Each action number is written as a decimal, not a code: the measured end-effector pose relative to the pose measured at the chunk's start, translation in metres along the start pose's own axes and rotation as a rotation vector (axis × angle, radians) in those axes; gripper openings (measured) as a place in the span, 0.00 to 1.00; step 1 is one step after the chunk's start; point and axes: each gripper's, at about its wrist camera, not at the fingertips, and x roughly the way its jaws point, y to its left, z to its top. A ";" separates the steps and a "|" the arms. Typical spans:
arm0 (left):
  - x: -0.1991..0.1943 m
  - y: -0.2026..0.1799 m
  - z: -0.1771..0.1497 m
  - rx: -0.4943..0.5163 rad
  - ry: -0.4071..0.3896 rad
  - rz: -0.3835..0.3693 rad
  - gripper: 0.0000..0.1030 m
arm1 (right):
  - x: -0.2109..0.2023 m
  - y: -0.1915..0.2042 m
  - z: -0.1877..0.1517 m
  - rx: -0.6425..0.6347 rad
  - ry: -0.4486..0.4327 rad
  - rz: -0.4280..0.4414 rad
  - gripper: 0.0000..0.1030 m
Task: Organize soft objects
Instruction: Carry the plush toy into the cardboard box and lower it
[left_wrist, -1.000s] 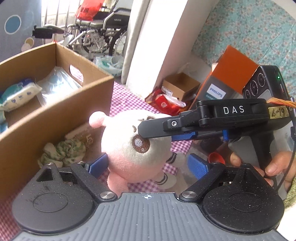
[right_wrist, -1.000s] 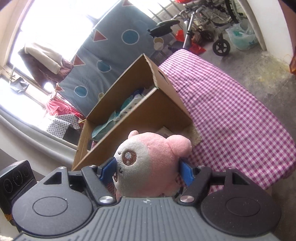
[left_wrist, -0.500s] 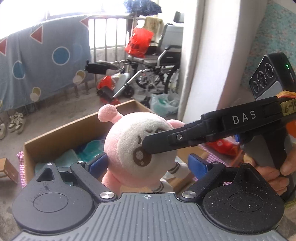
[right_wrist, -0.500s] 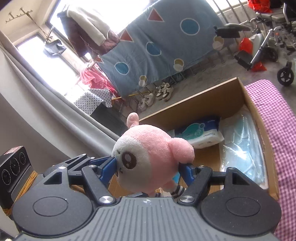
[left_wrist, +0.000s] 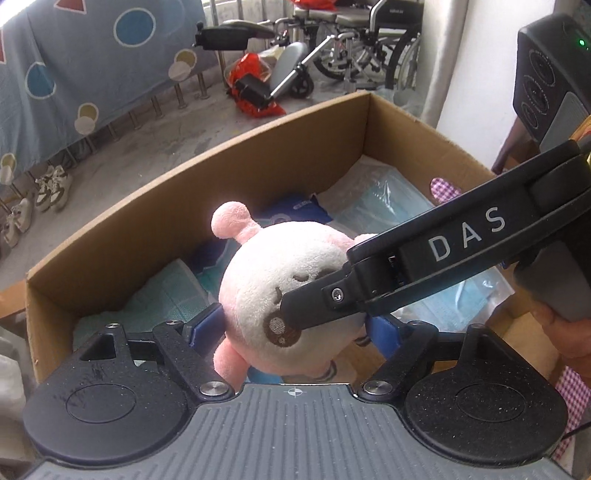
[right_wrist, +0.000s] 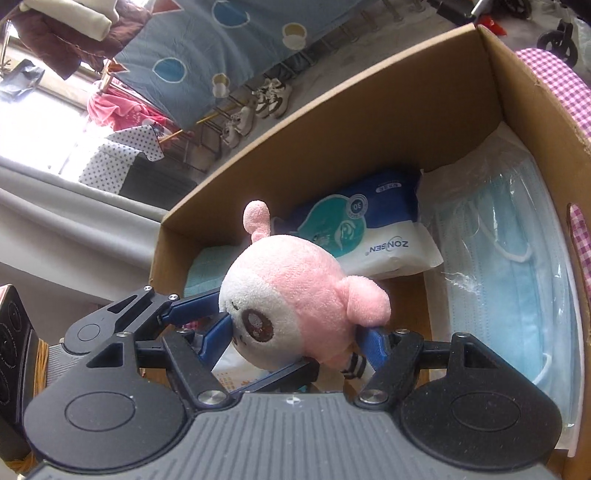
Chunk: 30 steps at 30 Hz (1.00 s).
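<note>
Plush toy (right_wrist: 295, 306), pink and white, round head with a stubby pink ear: held above the open cardboard box (left_wrist: 229, 177), over its near end, clear of the rim.

Right gripper (right_wrist: 301, 341): blue pads pressed on both sides of the plush head, one at the white face beside the brown eye, one behind the pink bump; the toy is clamped between them.

Left gripper (left_wrist: 295, 328): jaws closing, the plush between them. Its left blue pad touches the toy's side; whether the right pad touches is hidden behind the right gripper's black finger, which crosses the toy's face in the left wrist view. A hand (left_wrist: 569, 332) grips the right gripper's handle at the frame's right edge.

Box contents: tissue pack (right_wrist: 362, 232), blue and white, leaning against the far wall; face masks in clear plastic (right_wrist: 517, 288), filling the right side along the wall with the hand-hole; teal folded cloth (left_wrist: 166, 291) at the left end. Bare cardboard floor shows beneath the toy, between the cloth and the masks.

Box walls: upright, top edges open all round.

Surroundings: pink checked cloth (right_wrist: 554, 77) outside the right wall; blue patterned sheet (left_wrist: 92, 62), shoes (left_wrist: 51, 188) and wheelchair (left_wrist: 354, 48) beyond the far wall.
</note>
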 end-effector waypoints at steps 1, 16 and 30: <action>0.004 0.000 -0.002 0.010 0.013 0.006 0.80 | 0.003 -0.004 0.001 0.015 0.010 0.003 0.74; -0.001 -0.014 -0.011 0.137 0.024 0.058 0.78 | 0.004 -0.016 -0.004 0.092 0.123 -0.017 0.87; -0.009 0.004 -0.016 0.056 0.077 0.038 0.72 | 0.031 0.005 -0.002 -0.003 0.222 0.017 0.71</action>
